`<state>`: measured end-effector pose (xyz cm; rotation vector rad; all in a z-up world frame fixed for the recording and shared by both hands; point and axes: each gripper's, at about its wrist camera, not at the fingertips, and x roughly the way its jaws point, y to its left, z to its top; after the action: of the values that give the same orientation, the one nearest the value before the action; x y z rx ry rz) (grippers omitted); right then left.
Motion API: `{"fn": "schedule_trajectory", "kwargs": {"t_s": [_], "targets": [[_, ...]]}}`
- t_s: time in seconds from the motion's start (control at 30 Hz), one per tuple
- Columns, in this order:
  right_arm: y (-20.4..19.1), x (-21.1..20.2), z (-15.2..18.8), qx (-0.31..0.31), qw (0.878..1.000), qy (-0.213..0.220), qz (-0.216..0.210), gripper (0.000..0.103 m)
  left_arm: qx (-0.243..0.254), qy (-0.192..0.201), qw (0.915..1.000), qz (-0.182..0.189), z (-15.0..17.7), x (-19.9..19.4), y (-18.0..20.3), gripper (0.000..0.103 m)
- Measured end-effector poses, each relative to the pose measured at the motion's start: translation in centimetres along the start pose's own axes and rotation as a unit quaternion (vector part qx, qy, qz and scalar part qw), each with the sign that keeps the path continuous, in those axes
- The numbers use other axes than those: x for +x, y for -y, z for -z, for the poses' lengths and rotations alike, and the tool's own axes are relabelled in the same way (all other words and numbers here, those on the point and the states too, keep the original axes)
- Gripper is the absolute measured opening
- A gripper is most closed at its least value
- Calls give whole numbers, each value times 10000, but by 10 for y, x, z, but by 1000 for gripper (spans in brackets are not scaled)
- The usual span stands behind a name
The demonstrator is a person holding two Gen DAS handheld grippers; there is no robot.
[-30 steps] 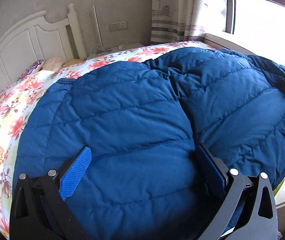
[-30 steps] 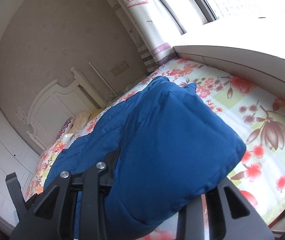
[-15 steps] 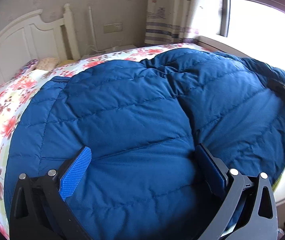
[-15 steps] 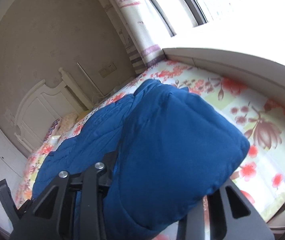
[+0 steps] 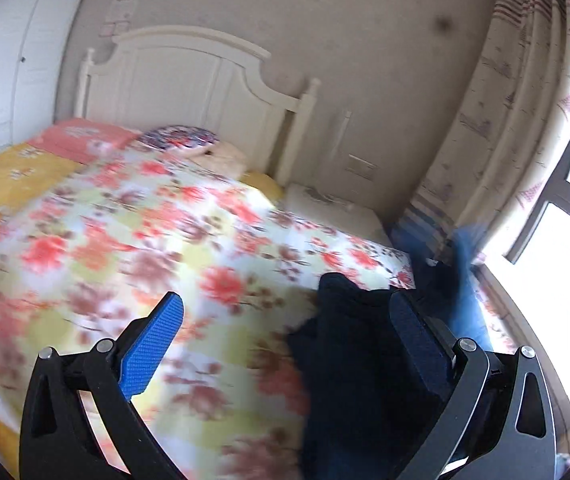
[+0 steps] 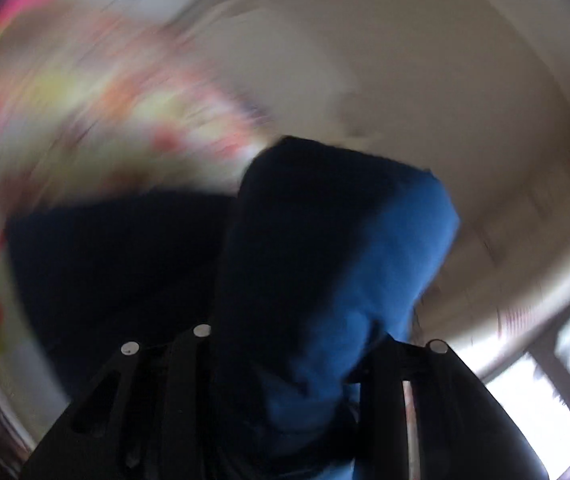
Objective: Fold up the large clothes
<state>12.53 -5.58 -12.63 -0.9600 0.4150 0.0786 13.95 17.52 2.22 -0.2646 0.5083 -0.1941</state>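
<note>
The blue padded jacket [image 5: 349, 380] shows dark and bunched at the lower right of the left wrist view, up against the right finger. My left gripper [image 5: 285, 340] is open wide over the floral bedspread [image 5: 165, 240], and its blue pads press on nothing. In the blurred right wrist view, a thick fold of the jacket [image 6: 345, 260] rises from between the jaws of my right gripper [image 6: 285, 360], which is shut on it. The fabric hides the right gripper's pads.
A white headboard [image 5: 189, 76] and pillows [image 5: 177, 138] stand at the far end of the bed. A nightstand [image 5: 333, 208], a patterned curtain [image 5: 505, 120] and a bright window [image 5: 557, 260] are on the right. A white wardrobe [image 5: 1, 60] is on the left.
The left gripper swung quickly off the spread jacket and now faces bare bedspread. The jacket has come off the bed's middle and hangs bunched at the right. The right view swung and blurred, still gripping.
</note>
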Motion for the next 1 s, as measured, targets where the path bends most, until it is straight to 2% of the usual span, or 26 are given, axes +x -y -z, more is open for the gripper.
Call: {"fn": "schedule_trajectory", "kwargs": {"t_s": [0.03, 0.07, 0.13, 0.23, 0.3, 0.37, 0.4, 0.43, 0.47, 0.53, 0.57, 0.6, 0.67, 0.7, 0.73, 0.8, 0.87, 0.9, 0.93, 1.0], "targets": [[-35, 4, 1, -583, 9979, 113, 243, 27, 22, -25, 10000, -52, -1, -1, -2, 99], [-58, 6, 3, -907, 9932, 331, 649, 26, 62, -84, 9999, -75, -2, 0, -1, 99], [-47, 7, 2, -491, 9979, 246, 355, 26, 298, -310, 9991, -23, -4, 12, 15, 99], [-40, 8, 9, -478, 9980, 288, 310, 27, 840, -614, 9937, 415, -11, 40, 61, 99], [-47, 8, 12, -600, 9966, 361, 444, 27, 1319, -896, 9827, 945, -22, 66, 110, 99], [-50, 10, 13, -627, 9960, 378, 520, 27, 1736, -1231, 9693, 1232, -26, 93, 152, 99], [-49, 10, 15, -615, 9960, 400, 504, 27, 2118, -1473, 9584, 1224, -24, 116, 180, 99], [-47, 10, 16, -595, 9962, 424, 481, 28, 2375, -1598, 9513, 1147, -20, 132, 193, 99], [-47, 8, 17, -596, 9961, 442, 473, 30, 2701, -1739, 9425, 926, -13, 156, 205, 99], [-46, 1, 20, -612, 9955, 553, 463, 36, 2947, -1992, 9339, 364, 4, 202, 202, 99], [-47, -5, 17, -601, 9953, 639, 410, 42, 2861, -2087, 9346, 337, 12, 224, 188, 99], [-44, -13, 21, -549, 9952, 771, 256, 46, 2401, -2186, 9428, 758, 17, 240, 163, 99], [-33, -34, 29, -361, 9933, 1047, -342, 61, 1369, -2388, 9508, 1420, 23, 254, 123, 99], [-22, -48, 35, -119, 9893, 1199, -826, 63, 1139, -2333, 9533, 1546, 27, 252, 108, 99], [-5, -63, 43, 326, 9803, 1393, -1360, 63, 1147, -2251, 9555, 1523, 29, 248, 105, 99], [32, -76, 56, 1245, 9556, 1610, -2131, 61, 1141, -2064, 9601, 1501, 34, 240, 100, 99], [71, -77, 66, 2070, 9355, 1766, -2256, 57, 1109, -1969, 9624, 1505, 36, 237, 101, 99], [91, -71, 69, 2544, 9266, 1740, -2153, 57, 1107, -1923, 9634, 1505, 37, 237, 101, 99], [107, -60, 71, 2971, 9202, 1628, -1961, 57, 1108, -1902, 9638, 1503, 36, 237, 102, 99], [111, -40, 71, 3360, 9146, 1327, -1815, 59, 1102, -1847, 9647, 1521, 37, 237, 103, 99]]}}
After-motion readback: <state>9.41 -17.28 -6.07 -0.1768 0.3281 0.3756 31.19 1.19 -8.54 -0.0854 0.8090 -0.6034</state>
